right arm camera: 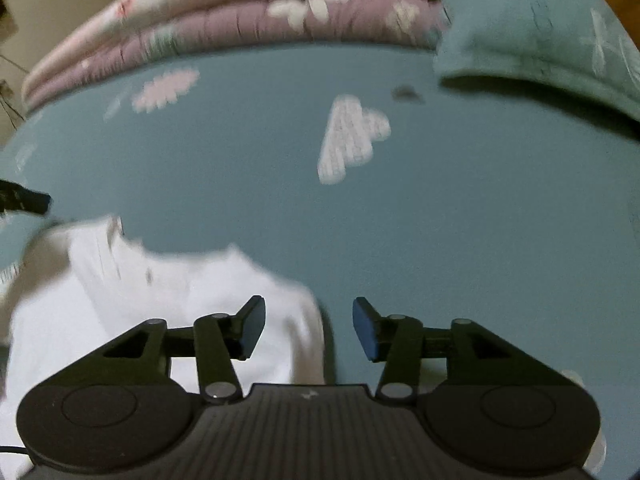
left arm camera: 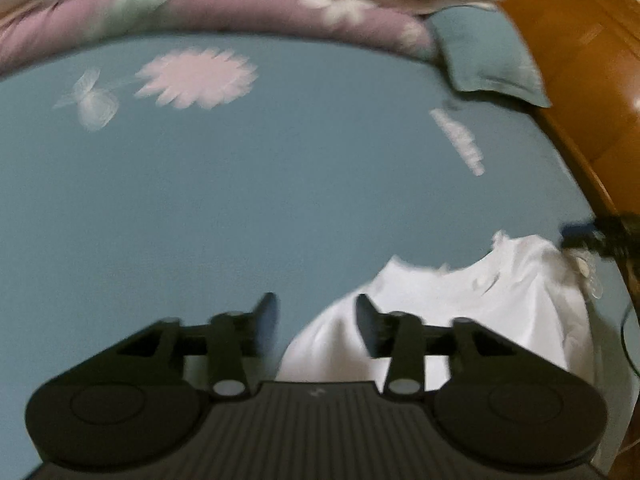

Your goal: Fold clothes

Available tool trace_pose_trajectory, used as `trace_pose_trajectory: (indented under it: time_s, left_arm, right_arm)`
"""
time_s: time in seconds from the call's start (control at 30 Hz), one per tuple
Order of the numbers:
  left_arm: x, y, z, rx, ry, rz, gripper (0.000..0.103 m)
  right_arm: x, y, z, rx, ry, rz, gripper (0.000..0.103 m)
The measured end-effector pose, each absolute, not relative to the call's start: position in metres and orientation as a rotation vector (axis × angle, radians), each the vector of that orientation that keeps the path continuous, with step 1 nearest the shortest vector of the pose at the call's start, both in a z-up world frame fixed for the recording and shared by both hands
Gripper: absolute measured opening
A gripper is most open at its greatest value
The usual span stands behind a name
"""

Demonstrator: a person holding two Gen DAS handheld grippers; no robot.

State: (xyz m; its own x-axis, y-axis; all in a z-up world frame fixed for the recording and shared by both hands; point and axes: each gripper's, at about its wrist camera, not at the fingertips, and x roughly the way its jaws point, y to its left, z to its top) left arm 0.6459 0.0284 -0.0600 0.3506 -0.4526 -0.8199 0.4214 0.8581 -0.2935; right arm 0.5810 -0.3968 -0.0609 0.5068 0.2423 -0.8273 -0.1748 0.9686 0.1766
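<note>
**Both grippers spread wide over a rumpled white garment**

Left wrist view: left gripper (left arm camera: pixel 316 322) low centre of frame, jaws wide apart, nothing between them. White garment (left arm camera: pixel 460 312) at lower right, reaching under the right-hand finger and on toward the right edge. Far edge wavy and uneven, running up toward the right; small pale dots, maybe buttons, near its upper right corner, too blurred to confirm. Rest of the frame filled by teal bedsheet (left arm camera: pixel 240 200) with a pink flower print. Folded quilts (left arm camera: pixel 200 8) across the top, wooden bed frame (left arm camera: pixel 580 60) at upper right. Dark tip of the other gripper just at the right edge, above the cloth.

Right wrist view: right gripper (right arm camera: pixel 309 326) low centre, jaws likewise parted and empty. Garment (right arm camera: pixel 160 300) at lower left, its right border just under the left-hand finger, bare sheet under the other. Cloth bright white, soft, creased, not lying flat; heavy motion blur. Teal pillow (right arm camera: pixel 540 40) at upper right.

Judged from both views: garment between the two grippers, about equally near each, long axis roughly across the frame. How far folded, not readable from this.
</note>
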Motion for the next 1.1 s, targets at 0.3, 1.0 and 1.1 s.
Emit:
trace_pose_trajectory:
  time_s: [0.3,1.0,1.1]
  left_arm:
    - [0.651,-0.04,-0.109,0.237,1.112,-0.676,0.047]
    - [0.621,-0.028,-0.062,0.073,0.973,-0.647,0.023]
    - [0.608,-0.057,-0.08,0.125,1.06,-0.765,0.027]
  right_arm:
    - [0.617,-0.335,-0.111,-0.164,1.045,0.415,0.054]
    - [0.592,-0.311,-0.084,-0.177,0.926,0.412,0.027]
    - [0.581,-0.285,-0.097,-0.188,0.995,0.509,0.03]
